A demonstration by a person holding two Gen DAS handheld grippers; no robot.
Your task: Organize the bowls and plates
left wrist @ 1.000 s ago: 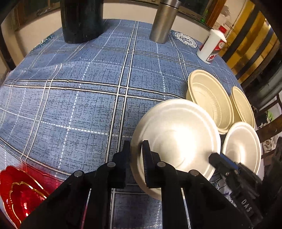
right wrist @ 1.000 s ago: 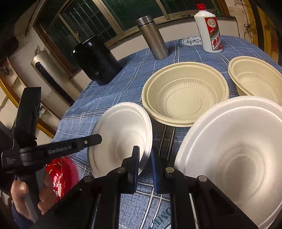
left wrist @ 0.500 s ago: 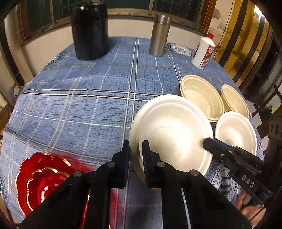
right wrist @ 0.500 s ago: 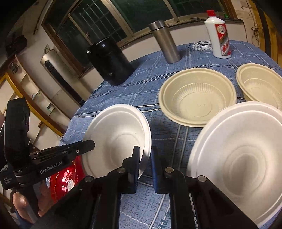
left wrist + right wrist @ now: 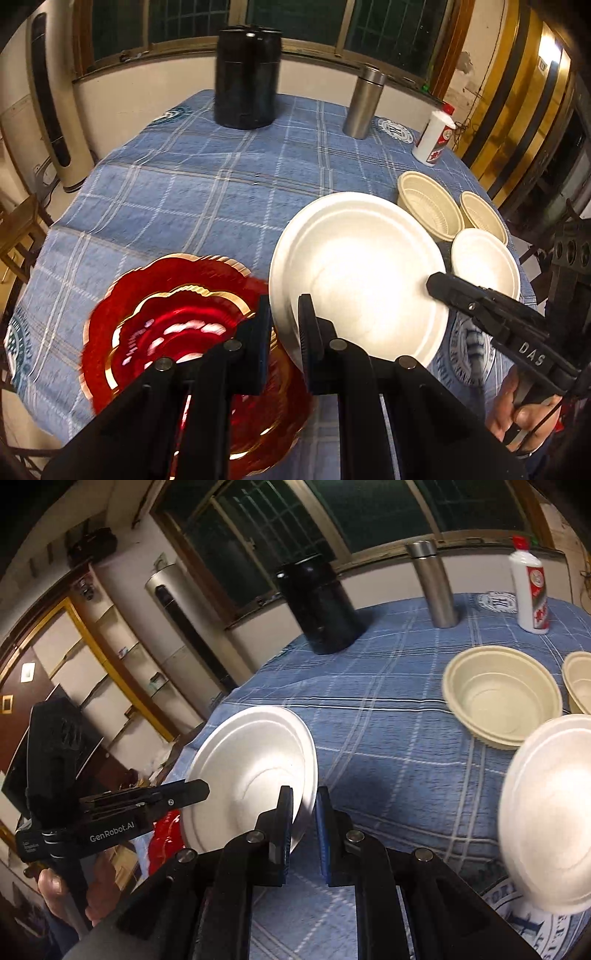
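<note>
Both grippers clamp one white plate (image 5: 362,273) — left gripper (image 5: 284,325) on its near rim, right gripper (image 5: 303,819) on the opposite edge — above the red plate (image 5: 177,325).

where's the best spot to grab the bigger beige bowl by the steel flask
Take the larger beige bowl by its thin flared rim, on the near edge that faces the grippers. It sits upright and open, so one finger can go inside and one outside. Its right side crowds the smaller beige bowl.

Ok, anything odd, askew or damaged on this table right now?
Nothing is spilled or damaged. The only thing askew is the large white plate, tilted clear of the tablecloth because both the left gripper and right gripper pinch its rim. The bowls and bottles stand upright.
</note>
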